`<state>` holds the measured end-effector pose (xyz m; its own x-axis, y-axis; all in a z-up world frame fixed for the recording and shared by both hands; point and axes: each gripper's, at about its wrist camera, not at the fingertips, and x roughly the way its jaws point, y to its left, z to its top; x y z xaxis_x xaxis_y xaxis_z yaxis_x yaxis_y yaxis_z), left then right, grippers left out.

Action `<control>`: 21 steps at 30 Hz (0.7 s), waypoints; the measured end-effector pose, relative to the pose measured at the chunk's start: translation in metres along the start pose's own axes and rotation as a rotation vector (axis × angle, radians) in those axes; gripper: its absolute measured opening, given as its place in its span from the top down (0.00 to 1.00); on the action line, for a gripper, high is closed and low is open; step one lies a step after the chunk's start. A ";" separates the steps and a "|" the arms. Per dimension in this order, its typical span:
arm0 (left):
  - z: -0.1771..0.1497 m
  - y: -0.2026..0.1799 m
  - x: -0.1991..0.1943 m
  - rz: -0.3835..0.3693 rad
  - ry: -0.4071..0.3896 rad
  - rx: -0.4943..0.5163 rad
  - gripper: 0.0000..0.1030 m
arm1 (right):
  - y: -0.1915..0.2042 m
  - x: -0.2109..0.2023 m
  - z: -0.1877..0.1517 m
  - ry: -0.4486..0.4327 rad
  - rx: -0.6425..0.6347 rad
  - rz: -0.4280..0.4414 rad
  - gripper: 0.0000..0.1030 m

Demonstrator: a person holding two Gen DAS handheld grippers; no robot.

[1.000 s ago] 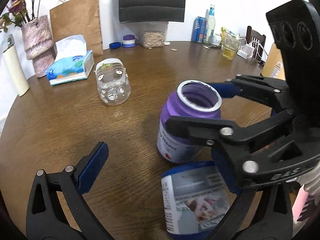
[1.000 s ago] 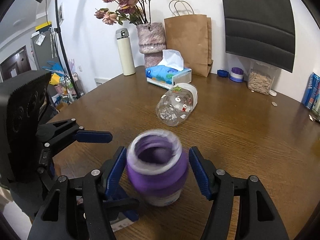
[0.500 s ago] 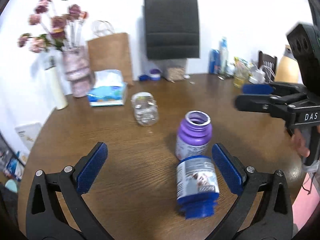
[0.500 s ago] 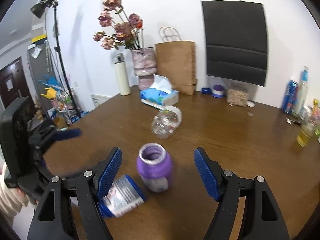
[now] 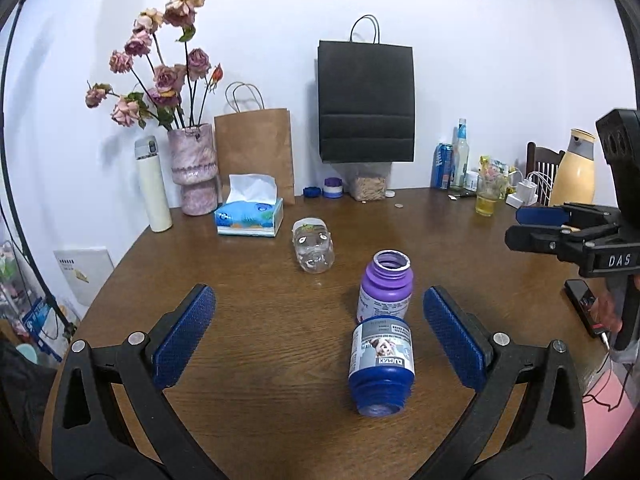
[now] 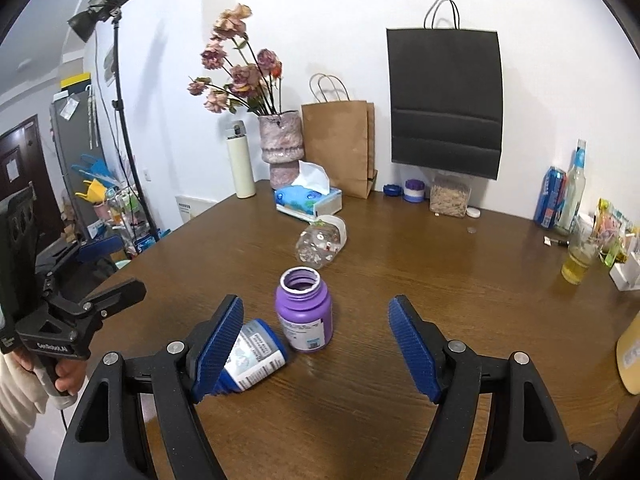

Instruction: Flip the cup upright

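Note:
A purple open-mouthed bottle (image 5: 386, 286) (image 6: 304, 314) stands upright on the wooden table (image 5: 248, 308). Just in front of it a blue-lidded bottle (image 5: 382, 360) (image 6: 256, 354) lies on its side. A clear jar (image 5: 313, 245) (image 6: 322, 242) lies on its side farther back. My left gripper (image 5: 320, 340) is open and empty, hovering short of the blue bottle. My right gripper (image 6: 316, 344) is also open and empty, with the purple bottle just beyond its fingers and the blue bottle partly hidden behind its left pad (image 6: 218, 346). Each gripper shows at the edge of the other's view (image 5: 520, 226) (image 6: 116, 268).
Along the back stand a tissue box (image 5: 249, 216), a vase of dried flowers (image 5: 194, 172), a white flask (image 5: 154, 186), paper bags (image 5: 254, 152), a snack jar (image 5: 370, 186), cans, and a glass of yellow liquid (image 5: 486, 198). A phone (image 5: 582, 306) lies at the right edge.
Both grippers have drawn back and risen away from the bottles. The right gripper, which closely flanked the purple bottle a second ago, now stands clear of it; the bottle stays upright.

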<state>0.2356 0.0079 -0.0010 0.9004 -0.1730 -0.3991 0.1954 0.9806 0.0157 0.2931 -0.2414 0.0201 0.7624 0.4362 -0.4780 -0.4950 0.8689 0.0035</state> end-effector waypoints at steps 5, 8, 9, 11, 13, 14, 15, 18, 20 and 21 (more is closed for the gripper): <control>-0.006 -0.005 -0.027 0.025 -0.029 0.000 0.00 | 0.004 -0.021 -0.004 -0.018 0.014 -0.001 0.23; -0.013 -0.014 -0.048 0.043 -0.067 0.052 0.00 | 0.006 -0.042 -0.011 -0.041 0.021 0.002 0.23; -0.015 -0.017 -0.056 0.056 -0.079 0.066 0.00 | 0.006 -0.048 -0.014 -0.046 0.025 0.000 0.23; -0.020 -0.023 -0.072 0.070 -0.104 0.073 0.00 | 0.008 -0.064 -0.024 -0.053 0.037 -0.008 0.23; -0.026 -0.030 -0.089 0.070 -0.127 0.076 0.00 | 0.013 -0.079 -0.034 -0.058 0.038 -0.016 0.23; -0.031 -0.034 -0.098 0.065 -0.138 0.085 0.00 | 0.017 -0.086 -0.039 -0.062 0.033 -0.016 0.23; -0.033 -0.038 -0.104 0.063 -0.144 0.095 0.00 | 0.021 -0.095 -0.045 -0.066 0.033 -0.017 0.23; -0.043 -0.048 -0.124 0.073 -0.149 0.091 0.00 | 0.032 -0.115 -0.061 -0.084 0.035 -0.013 0.23; -0.051 -0.055 -0.139 0.087 -0.175 0.101 0.00 | 0.039 -0.124 -0.071 -0.090 0.033 -0.009 0.22; -0.055 -0.058 -0.145 0.093 -0.183 0.102 0.00 | 0.043 -0.128 -0.076 -0.093 0.023 -0.012 0.22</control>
<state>0.0724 -0.0184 0.0060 0.9700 -0.1056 -0.2189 0.1385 0.9802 0.1412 0.1423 -0.2775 0.0147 0.8039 0.4449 -0.3948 -0.4771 0.8787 0.0187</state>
